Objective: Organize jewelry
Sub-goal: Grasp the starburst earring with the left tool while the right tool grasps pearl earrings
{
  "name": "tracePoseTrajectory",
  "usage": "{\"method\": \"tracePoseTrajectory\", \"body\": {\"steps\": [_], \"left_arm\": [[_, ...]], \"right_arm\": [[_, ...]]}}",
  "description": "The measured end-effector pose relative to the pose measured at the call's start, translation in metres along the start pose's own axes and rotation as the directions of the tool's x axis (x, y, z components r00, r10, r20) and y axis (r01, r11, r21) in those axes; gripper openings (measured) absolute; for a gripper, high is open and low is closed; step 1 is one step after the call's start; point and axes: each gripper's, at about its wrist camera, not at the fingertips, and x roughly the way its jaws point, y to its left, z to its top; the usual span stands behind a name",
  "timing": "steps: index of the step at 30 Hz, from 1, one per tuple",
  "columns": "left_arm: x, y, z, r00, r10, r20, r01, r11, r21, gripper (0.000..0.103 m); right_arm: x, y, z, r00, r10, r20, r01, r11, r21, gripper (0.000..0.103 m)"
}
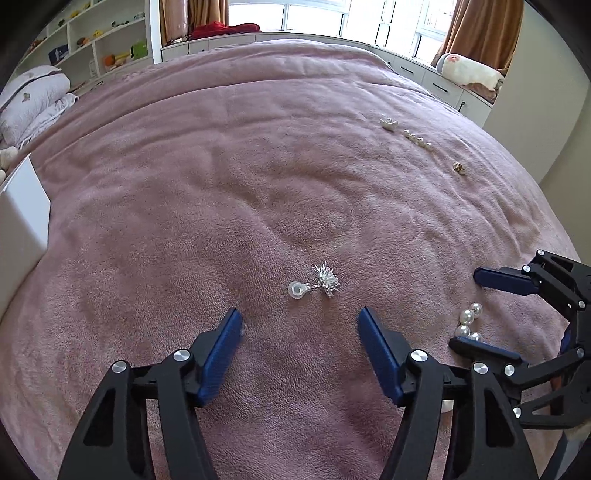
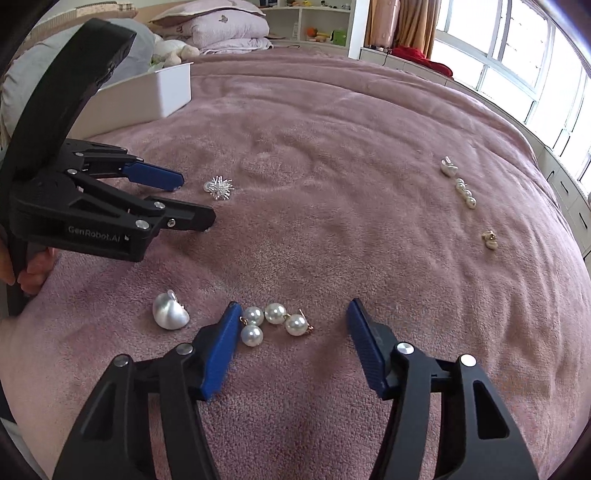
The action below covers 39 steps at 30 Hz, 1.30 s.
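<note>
Right wrist view: right gripper spread over pearl earrings on pink blanket; light, slippery, pinch across beads. Left gripper spread too.

Home bedroom. Mauve plush blanket covering wide bed, folded quilts piling at its head, plush toy lying beside them. White open shelving holding toys and trinkets. Brown curtains hanging by bright bay window.
</note>
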Motion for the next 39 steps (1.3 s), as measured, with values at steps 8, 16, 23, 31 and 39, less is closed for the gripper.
{"method": "tracePoseTrajectory", "body": {"steps": [8,16,23,31,39], "left_arm": [[0.002,-0.001,0.003,1.000,0.007,0.002,-0.007,1.000,0.001,0.046],[0.005,-0.006,0.004,0.999,-0.046,-0.012,0.046,0.999,0.012,0.011],[0.005,-0.008,0.004,0.999,-0.048,-0.010,0.048,0.999,-0.004,0.009],[-0.006,-0.014,0.001,1.000,0.007,0.000,-0.007,0.999,0.044,0.046],[0.009,-0.008,0.016,1.000,0.020,-0.013,-0.020,1.000,0.019,0.054]], "right_arm": [[0.001,0.003,0.001,0.999,0.034,-0.006,-0.034,0.999,-0.002,0.038],[-0.002,0.003,-0.001,0.997,0.079,-0.005,-0.079,0.997,0.019,0.027],[-0.007,0.002,-0.003,0.994,0.109,0.010,-0.110,0.993,0.039,0.018],[-0.007,0.004,-0.004,0.995,0.095,0.016,-0.095,0.995,0.031,0.025],[-0.003,-0.001,-0.002,0.997,0.071,0.014,-0.072,0.996,0.052,0.058]]}}
